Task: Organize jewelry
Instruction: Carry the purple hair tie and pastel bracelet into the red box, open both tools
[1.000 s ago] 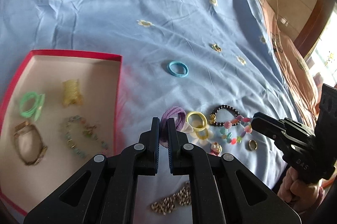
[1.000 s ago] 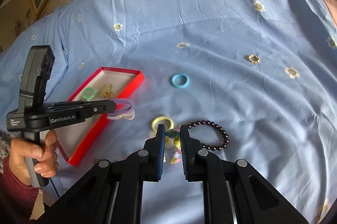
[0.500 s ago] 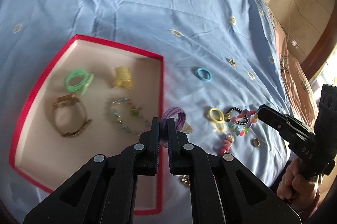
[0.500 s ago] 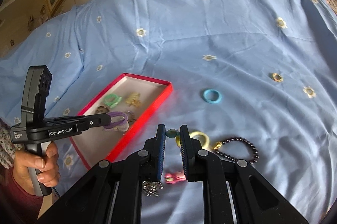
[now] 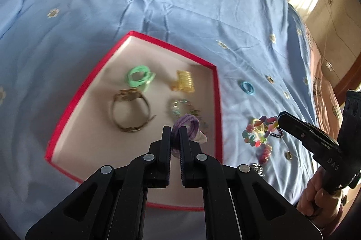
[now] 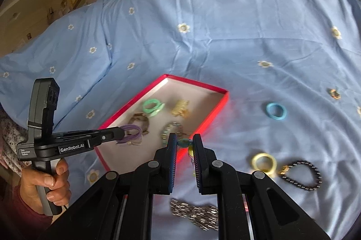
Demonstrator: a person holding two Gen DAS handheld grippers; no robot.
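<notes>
Jewelry scattered on blue bed sheet (image 6: 225, 36) right of red-rimmed box (image 5: 217, 104), wide bare sheet beyond; box holds green ring (image 5: 138, 77), watch (image 5: 129, 113), yellow clip (image 5: 183, 80), bead bracelet (image 5: 180, 106); left tool (image 5: 174, 133) clamped on purple hair tie (image 5: 188, 124) over box; right tool (image 6: 183, 143) nipping coloured bead bracelet (image 5: 259, 131).

The purple hair tie (image 5: 189, 127) is being carried from beside the red tray (image 5: 79, 95) to above its floor, while the colourful bead bracelet (image 5: 259, 131) is being lifted toward it.
</notes>
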